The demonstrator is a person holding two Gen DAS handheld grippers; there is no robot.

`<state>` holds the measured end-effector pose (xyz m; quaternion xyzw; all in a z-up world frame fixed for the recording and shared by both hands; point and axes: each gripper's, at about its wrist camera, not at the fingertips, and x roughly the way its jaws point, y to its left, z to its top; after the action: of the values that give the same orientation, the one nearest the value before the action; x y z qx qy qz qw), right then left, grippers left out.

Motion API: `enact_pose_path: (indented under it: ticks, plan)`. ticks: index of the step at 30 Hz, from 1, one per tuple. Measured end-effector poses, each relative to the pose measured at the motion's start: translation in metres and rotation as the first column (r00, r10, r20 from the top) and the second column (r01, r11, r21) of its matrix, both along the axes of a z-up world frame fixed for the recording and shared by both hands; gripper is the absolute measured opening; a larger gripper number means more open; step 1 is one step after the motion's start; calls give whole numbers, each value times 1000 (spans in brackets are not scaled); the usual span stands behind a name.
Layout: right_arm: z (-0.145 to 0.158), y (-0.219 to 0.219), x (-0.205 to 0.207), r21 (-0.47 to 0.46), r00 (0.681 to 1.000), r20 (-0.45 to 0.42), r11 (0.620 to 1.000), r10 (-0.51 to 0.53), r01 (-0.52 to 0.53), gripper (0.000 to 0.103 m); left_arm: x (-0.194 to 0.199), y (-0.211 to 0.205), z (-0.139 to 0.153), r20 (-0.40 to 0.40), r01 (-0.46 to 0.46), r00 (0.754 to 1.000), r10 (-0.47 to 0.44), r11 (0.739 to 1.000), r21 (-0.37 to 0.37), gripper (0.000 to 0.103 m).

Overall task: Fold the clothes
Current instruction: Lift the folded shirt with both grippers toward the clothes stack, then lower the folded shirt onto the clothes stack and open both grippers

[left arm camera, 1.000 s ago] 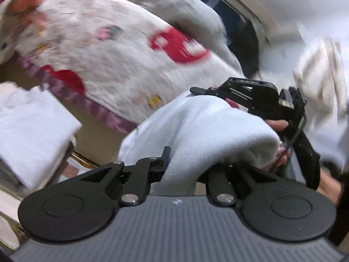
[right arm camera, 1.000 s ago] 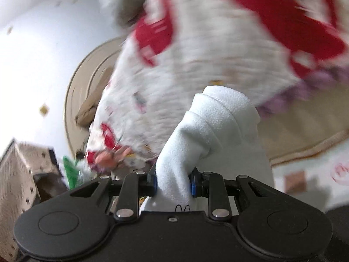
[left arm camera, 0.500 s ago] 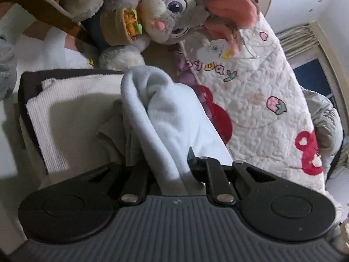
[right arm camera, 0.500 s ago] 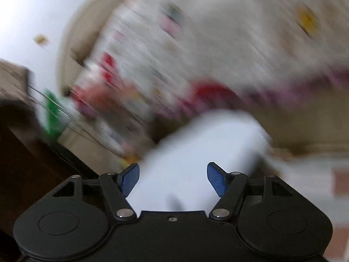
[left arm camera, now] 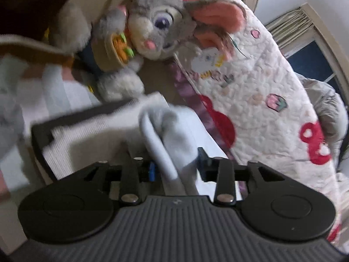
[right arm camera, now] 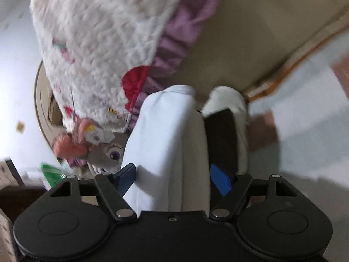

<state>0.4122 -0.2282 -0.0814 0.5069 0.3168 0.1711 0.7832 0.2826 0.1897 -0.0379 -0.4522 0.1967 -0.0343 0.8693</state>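
Left wrist view: the pale blue, soft fleece folded garment [left arm camera: 174, 135] runs straight out from between the jaws of the left gripper [left arm camera: 177, 168], away from the camera, its rounded fold at the far end.
Left jaws: they have just been opening and stand partly apart; the fleece lies between them, and no squeeze shows, so I judge the grip released.
Resting place: the garment lies on a white ribbed folded towel [left arm camera: 87, 139], which sits on a dark, flat-topped stand [left arm camera: 39, 131].
Right wrist view: the same fleece [right arm camera: 165, 144] lies lengthwise between the pads of the right gripper [right arm camera: 173, 178], long axis pointing away from the camera.
Right jaws: they have just been opening and stand wide apart, the blue pads clear of the cloth on both sides.
Nearer hand: both sit at the near end of the bundle; I cannot tell which is closer.
Coming move: probably drawing both grippers straight back along the garment's long axis, so the fold is not dragged open.
Textures: fleece plush and limp; towel ribbed.
Surroundings: a grey plush rabbit toy with pink ears [left arm camera: 161, 21] lies just beyond the stand, beside a white quilted blanket with red prints and a purple frill [left arm camera: 261, 100].
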Motion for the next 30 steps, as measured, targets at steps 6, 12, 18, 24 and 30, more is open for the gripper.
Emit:
enact_pose_path:
  ticks: [6, 12, 18, 24, 30]
  plan:
    - [49, 37, 29, -285, 975, 183, 956, 129, -73, 28, 4, 29, -6, -18, -17, 1000, 17, 1000, -16, 15]
    - [80, 63, 26, -438, 927, 281, 893, 248, -107, 31, -9, 24, -21, -50, -48, 997, 54, 991, 123, 15]
    - [72, 73, 34, -622, 920, 240, 777, 309, -99, 35, -6, 12, -23, -59, -88, 993, 104, 969, 229, 15]
    - [81, 56, -13, -531, 951, 270, 847, 151, 16, 50, -2, 20, -26, -98, -88, 990, 103, 985, 150, 15]
    - [48, 69, -130, -404, 934, 314, 914, 168, -28, 21, -5, 29, -41, -116, -74, 990, 77, 997, 34, 16]
